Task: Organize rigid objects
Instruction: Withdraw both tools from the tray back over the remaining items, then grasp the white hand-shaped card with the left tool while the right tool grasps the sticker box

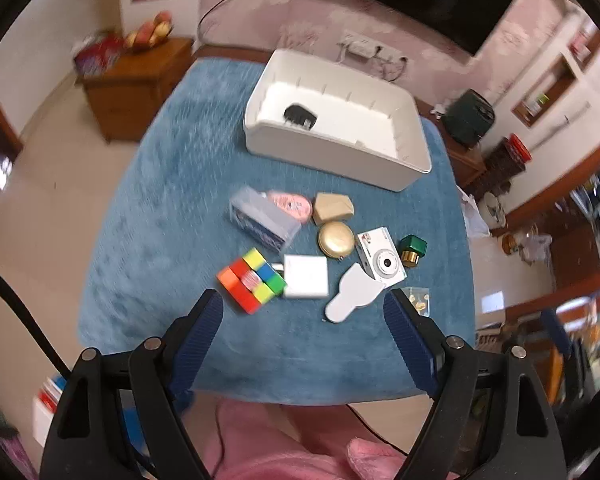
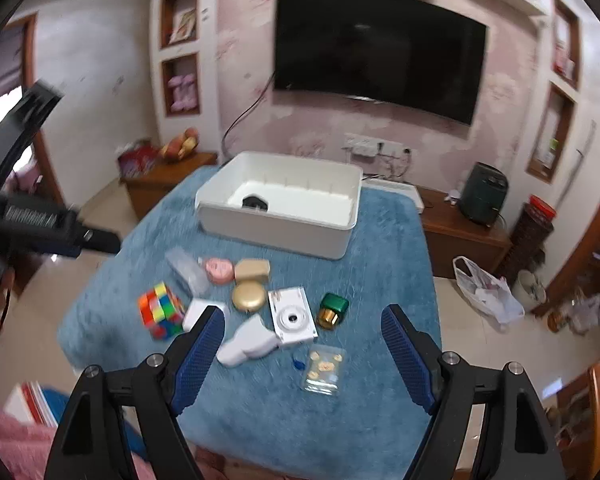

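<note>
A white bin [image 1: 332, 148] stands at the far side of a blue-covered table [image 1: 160, 240] with a black plug adapter [image 1: 300, 117] inside; the bin also shows in the right wrist view [image 2: 276, 224]. Loose on the cloth lie a colour cube [image 1: 252, 280], a white charger block [image 1: 305, 282], a white camera [image 1: 380, 261], a gold compact [image 1: 336, 240], a green bottle [image 1: 413, 249] and a clear case [image 1: 262, 224]. My left gripper [image 1: 304, 312] is open and empty above the near items. My right gripper [image 2: 303, 326] is open and empty above the camera [image 2: 292, 318].
A pink disc [image 1: 294, 205], a tan box [image 1: 333, 208], a white scraper-shaped piece [image 1: 350, 298] and a clear packet [image 2: 323, 368] also lie on the cloth. The left tool [image 2: 40, 220] shows at the left in the right wrist view. A wooden cabinet [image 1: 132, 88] stands beyond the table.
</note>
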{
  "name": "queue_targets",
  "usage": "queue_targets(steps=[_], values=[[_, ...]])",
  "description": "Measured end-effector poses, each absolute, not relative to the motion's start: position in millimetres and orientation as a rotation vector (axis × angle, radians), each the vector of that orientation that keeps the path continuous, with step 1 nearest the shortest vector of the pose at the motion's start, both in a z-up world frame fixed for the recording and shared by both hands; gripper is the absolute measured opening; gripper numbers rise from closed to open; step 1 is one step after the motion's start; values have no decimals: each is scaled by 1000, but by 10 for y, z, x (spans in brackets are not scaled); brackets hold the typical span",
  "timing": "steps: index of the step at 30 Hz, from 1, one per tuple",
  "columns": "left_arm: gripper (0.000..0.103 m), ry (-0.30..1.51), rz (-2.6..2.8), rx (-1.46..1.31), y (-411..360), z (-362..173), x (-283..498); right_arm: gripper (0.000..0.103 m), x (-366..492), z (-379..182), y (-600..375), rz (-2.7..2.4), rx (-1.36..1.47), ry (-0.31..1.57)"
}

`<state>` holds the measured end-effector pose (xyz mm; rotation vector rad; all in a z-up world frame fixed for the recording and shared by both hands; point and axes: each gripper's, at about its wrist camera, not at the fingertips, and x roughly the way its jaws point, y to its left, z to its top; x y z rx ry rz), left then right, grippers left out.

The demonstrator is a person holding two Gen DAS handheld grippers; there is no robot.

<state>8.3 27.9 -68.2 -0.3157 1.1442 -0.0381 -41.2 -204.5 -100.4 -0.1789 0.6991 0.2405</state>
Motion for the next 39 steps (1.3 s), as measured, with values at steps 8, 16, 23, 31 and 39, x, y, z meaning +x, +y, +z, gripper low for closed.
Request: queue_targets(steps=[8, 16, 23, 31, 39], values=[[85, 1259, 35, -454, -11, -1040, 179, 82, -200, -1265, -2263, 405, -232, 817], [85, 1364, 95, -623, -204, -1398, 273, 82, 29, -1532, -2277, 600, -375, 920], [85, 1448, 152, -758, -317, -1698, 416, 82, 216, -1756, -2293, 712, -461, 1020], [85, 1538, 263, -874, -301, -2072, 578, 82, 457, -2057, -2387, 755, -492, 1156], [85, 1589, 318, -960, -277, -2322, 706, 81, 637, -2345, -2412, 803, -502, 1286]])
